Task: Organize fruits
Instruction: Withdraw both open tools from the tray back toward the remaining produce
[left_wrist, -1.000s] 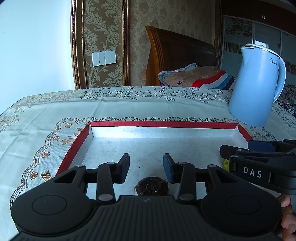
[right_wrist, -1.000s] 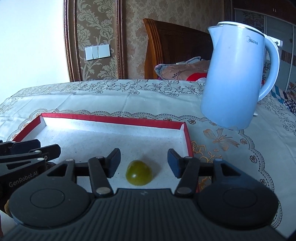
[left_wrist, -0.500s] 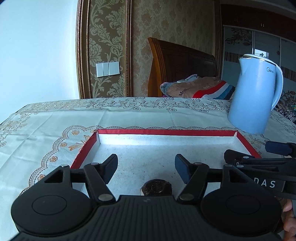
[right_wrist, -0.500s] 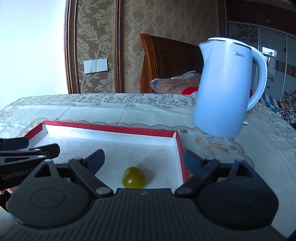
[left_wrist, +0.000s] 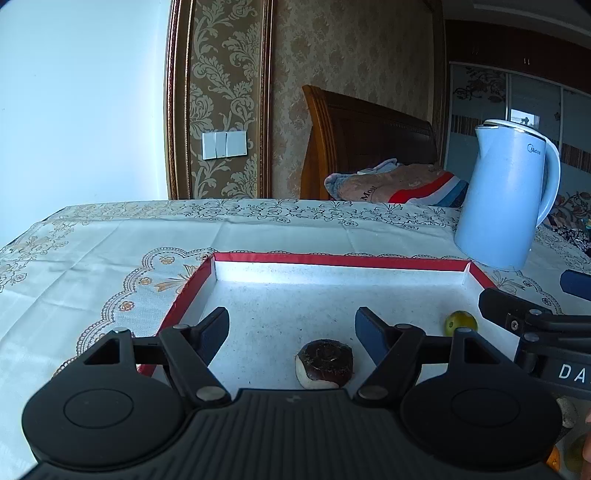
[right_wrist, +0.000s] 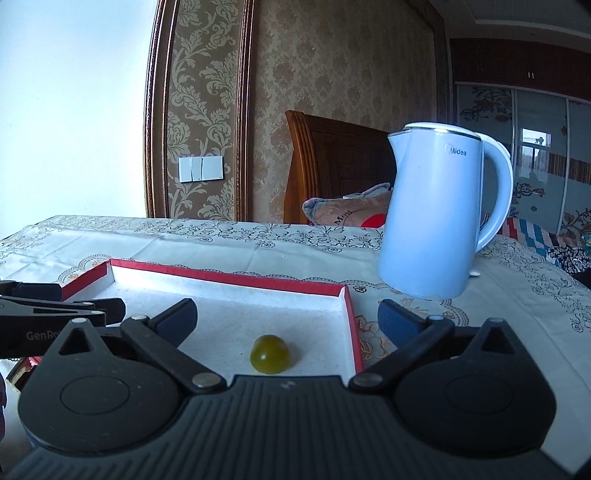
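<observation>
Right wrist view: the green fruit (right_wrist: 270, 353) lies on the speckled white floor of the red-rimmed tray (right_wrist: 229, 276), near its right wall, in front of the right gripper (right_wrist: 287, 317), whose fingers stand wide apart and empty. It looks small, round, smooth and light; it will likely roll or slip, so a gentle pinch across its widest part seems best. The left gripper (left_wrist: 291, 326) is likewise spread, with a dark-capped, pale-bottomed piece (left_wrist: 324, 363) just ahead; probably soft, best taken by its sides. The tray sits on a patterned tablecloth (left_wrist: 110, 251), a blue kettle (right_wrist: 436, 214) behind it, a bed headboard (left_wrist: 369, 140) beyond
</observation>
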